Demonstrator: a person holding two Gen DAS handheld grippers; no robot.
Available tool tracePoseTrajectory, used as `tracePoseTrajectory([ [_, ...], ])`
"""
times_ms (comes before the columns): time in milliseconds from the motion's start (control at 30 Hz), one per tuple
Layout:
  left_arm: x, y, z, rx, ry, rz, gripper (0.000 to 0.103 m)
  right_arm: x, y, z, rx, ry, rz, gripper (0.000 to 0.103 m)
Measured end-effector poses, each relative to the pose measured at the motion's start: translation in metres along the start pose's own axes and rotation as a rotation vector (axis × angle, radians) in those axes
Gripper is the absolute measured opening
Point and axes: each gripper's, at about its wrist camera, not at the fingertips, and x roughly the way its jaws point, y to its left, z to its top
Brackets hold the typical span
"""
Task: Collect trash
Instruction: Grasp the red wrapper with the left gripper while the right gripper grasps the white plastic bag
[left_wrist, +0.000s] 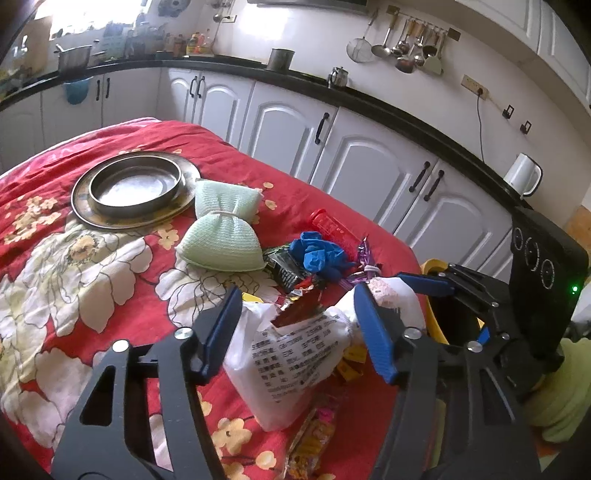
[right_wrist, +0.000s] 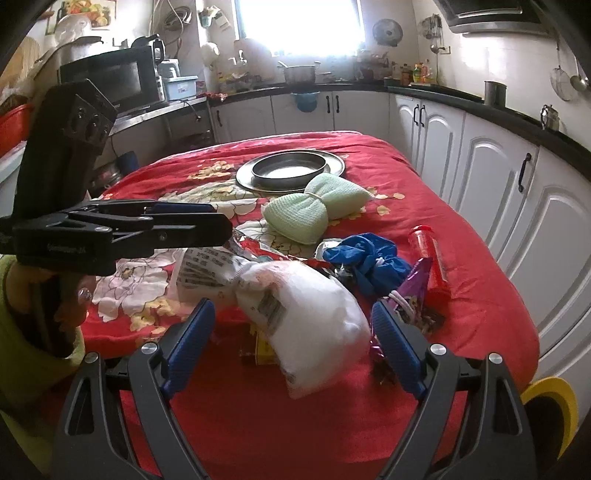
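A white plastic bag with printed text (left_wrist: 291, 354) lies on the red flowered tablecloth (left_wrist: 74, 295). My left gripper (left_wrist: 295, 295) is open with the bag between its blue fingers. My right gripper (right_wrist: 293, 310) is open around the bag's other end (right_wrist: 314, 314). Behind the bag lie a crumpled blue glove (left_wrist: 317, 253), a dark snack wrapper (left_wrist: 284, 267), a purple wrapper (right_wrist: 413, 291) and a red tube (right_wrist: 428, 251). A yellow patterned wrapper (left_wrist: 314, 439) lies near the front edge.
A green tied cloth bundle (left_wrist: 221, 229) and a steel pan on a round plate (left_wrist: 136, 184) sit farther back. A yellow bin rim (right_wrist: 550, 402) shows beside the table. White cabinets (left_wrist: 369, 166) run along the right.
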Motion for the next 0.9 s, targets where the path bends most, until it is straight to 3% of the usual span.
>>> tracePoseTrajectory([
  [100, 0.001, -0.002, 0.001, 0.014, 0.000, 0.009, 0.051, 0.005, -0.001, 0.000, -0.006, 0.011, 0.003, 0.084],
  [200, 0.002, -0.006, 0.000, 0.042, 0.005, 0.033, 0.043, 0.007, -0.003, -0.002, 0.002, 0.018, 0.010, 0.080],
  [400, 0.000, -0.009, -0.001, 0.083, 0.005, 0.080, 0.025, 0.010, -0.011, -0.006, 0.043, 0.034, -0.002, 0.060],
  [467, -0.003, -0.008, -0.001, 0.083, 0.000, 0.072, 0.012, 0.008, -0.014, -0.007, 0.063, 0.031, 0.005, 0.055],
  [533, -0.005, -0.010, -0.001, 0.087, -0.006, 0.065, 0.012, 0.006, -0.017, -0.006, 0.077, 0.026, 0.017, 0.043],
  [667, -0.003, -0.016, -0.003, 0.113, 0.001, 0.066, 0.011, 0.003, -0.014, -0.004, 0.069, 0.026, 0.029, 0.037],
  [900, -0.024, -0.014, 0.002, 0.080, -0.082, 0.069, 0.010, -0.005, -0.004, -0.003, 0.041, -0.011, 0.022, 0.030],
])
